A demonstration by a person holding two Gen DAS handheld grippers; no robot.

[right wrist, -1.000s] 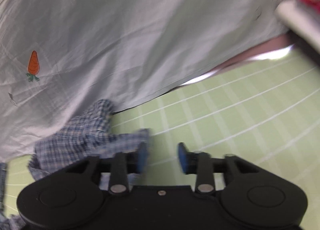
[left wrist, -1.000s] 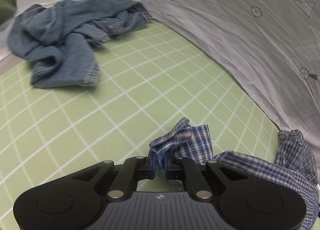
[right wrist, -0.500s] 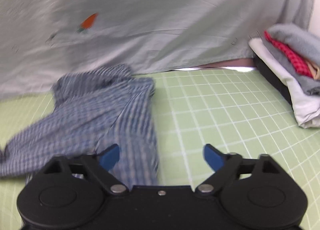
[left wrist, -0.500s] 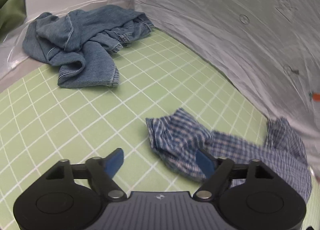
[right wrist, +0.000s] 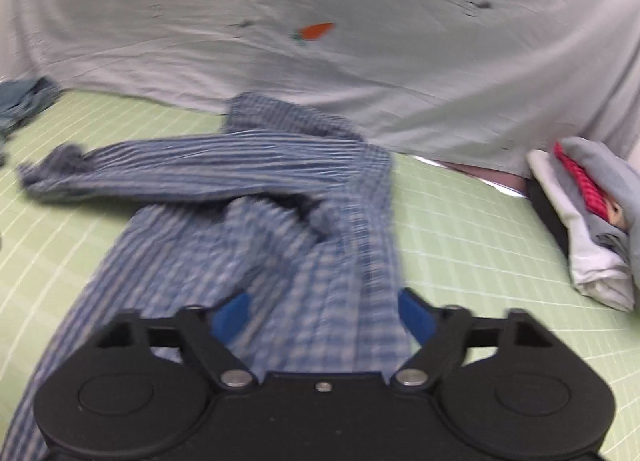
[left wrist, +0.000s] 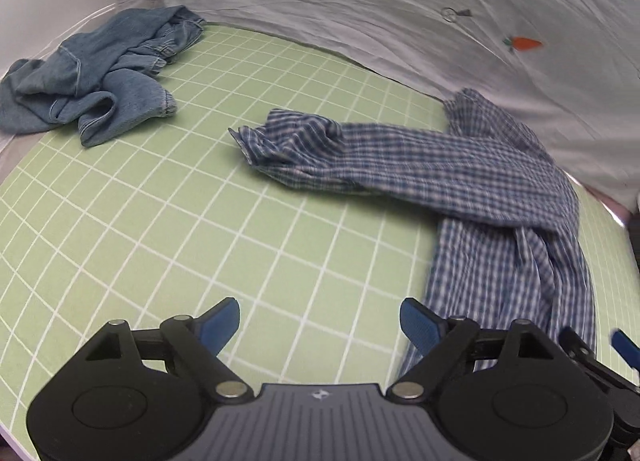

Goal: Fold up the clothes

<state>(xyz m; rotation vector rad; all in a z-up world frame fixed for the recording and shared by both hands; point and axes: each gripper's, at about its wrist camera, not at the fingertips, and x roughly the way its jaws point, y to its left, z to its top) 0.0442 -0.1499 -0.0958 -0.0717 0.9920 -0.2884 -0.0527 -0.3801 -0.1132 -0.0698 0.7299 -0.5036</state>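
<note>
Now, sweeping across from my left to my right:
Denim garment [left wrist: 92,73]: I see it crumpled in a heap at the far left of the green gridded mat [left wrist: 160,221], up against the pale carrot-print sheet [left wrist: 400,13] that drapes along the back.
Left hand-held gripper [left wrist: 320,321]: I have its jaws spread wide over bare mat, with nothing between the blue pads [left wrist: 218,323]; it hangs above the bench, pointing down at a slant.
Plaid shirt sleeve [left wrist: 320,149]: it lies stretched toward the left across the middle of the mat, its cuff end bunched, well apart from the denim garment.
Plaid shirt [left wrist: 508,221]: I see the blue-and-white checked body lying loose and rumpled on the right part of the mat, collar end touching the sheet, hem end running down just beside my left gripper's right pad.
Right hand-held gripper [right wrist: 322,313]: its jaws are closing, though the pads stand apart; from its own camera the shirt body lies below and between them, and I cannot tell that either pad presses the cloth.
Folded pile [right wrist: 592,221]: I see white, grey and red pieces stacked at the far right edge of the mat, apart from the shirt.
</note>
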